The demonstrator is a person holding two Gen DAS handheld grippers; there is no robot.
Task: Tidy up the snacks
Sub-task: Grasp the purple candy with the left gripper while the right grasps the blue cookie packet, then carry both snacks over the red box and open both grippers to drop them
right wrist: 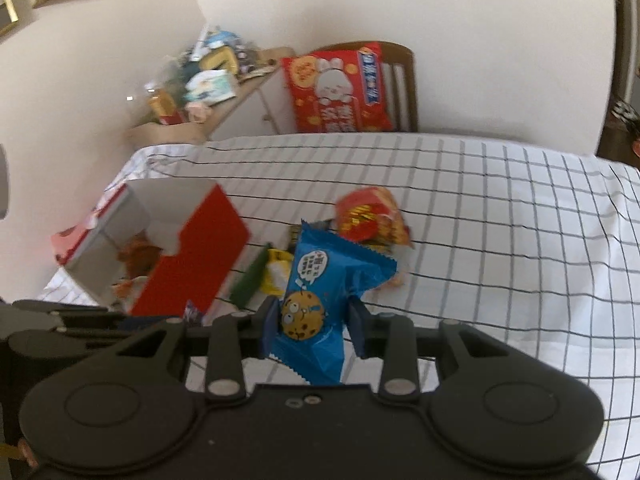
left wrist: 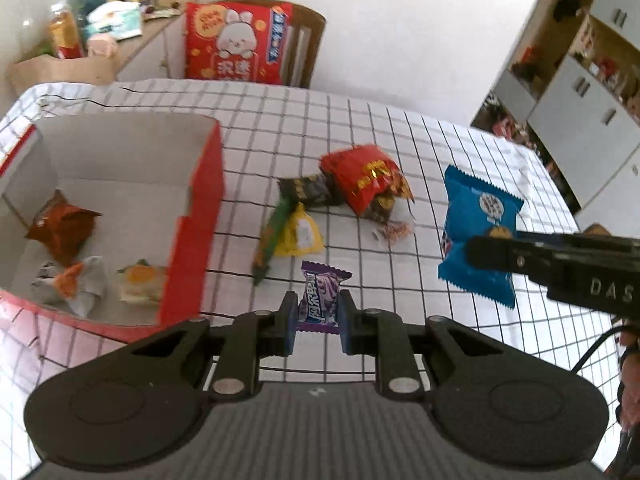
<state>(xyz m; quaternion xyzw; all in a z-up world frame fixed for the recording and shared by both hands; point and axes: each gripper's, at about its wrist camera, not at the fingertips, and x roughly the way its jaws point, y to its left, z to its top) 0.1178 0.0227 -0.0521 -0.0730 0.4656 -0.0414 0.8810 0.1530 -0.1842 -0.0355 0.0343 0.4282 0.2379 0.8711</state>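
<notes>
My left gripper [left wrist: 318, 318] is shut on a purple candy wrapper [left wrist: 322, 300], held above the checked tablecloth [left wrist: 360, 128]. My right gripper [right wrist: 316, 316] is shut on a blue cookie packet [right wrist: 320, 280]; the packet also shows in the left wrist view [left wrist: 478, 232], to the right of the candy. A red box [left wrist: 200, 220] with a white inside stands at the left and holds three snacks, one of them orange-brown [left wrist: 60, 232]. A pile on the cloth has a red packet [left wrist: 364, 182], a dark packet [left wrist: 308, 190], a green stick [left wrist: 272, 236] and a yellow packet [left wrist: 302, 232].
A large red snack bag [left wrist: 236, 44] leans on a wooden chair [left wrist: 308, 40] behind the table. A cluttered side cabinet [left wrist: 80, 28] stands at the back left. Shelving with white doors [left wrist: 580, 80] is at the right. The red box also shows in the right wrist view [right wrist: 192, 256].
</notes>
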